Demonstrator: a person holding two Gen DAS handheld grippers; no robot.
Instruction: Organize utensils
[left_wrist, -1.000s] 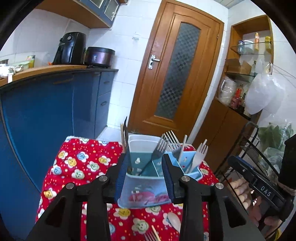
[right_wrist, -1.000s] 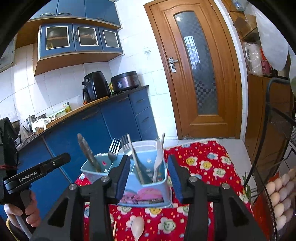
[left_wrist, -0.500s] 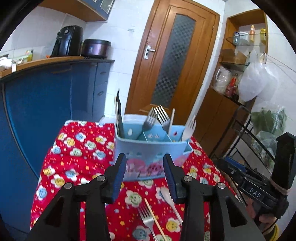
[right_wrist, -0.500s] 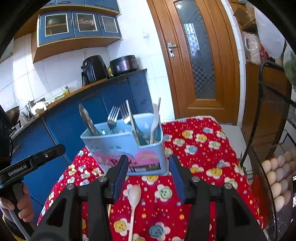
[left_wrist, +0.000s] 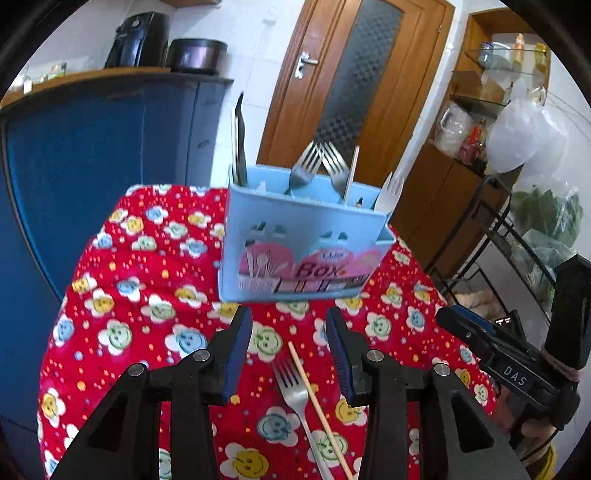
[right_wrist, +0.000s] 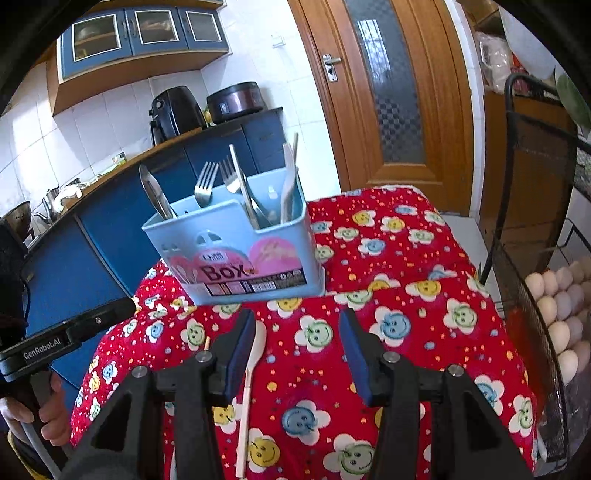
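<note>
A light-blue utensil box (left_wrist: 301, 240) stands upright toward the far edge of the red flowered tablecloth (left_wrist: 147, 295), with forks and knives in it. The left gripper (left_wrist: 289, 352) and right gripper (right_wrist: 297, 354) both hover wide apart, empty, above a loose fork (left_wrist: 295, 398), chopstick (left_wrist: 317, 402) and white spoon (right_wrist: 253, 354).

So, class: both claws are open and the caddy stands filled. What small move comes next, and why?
Probably lower the left claw onto the metal fork lying just below it beside the chopstick. Both are loose on the cloth, while the blue utensil box holds the other utensils.
</note>
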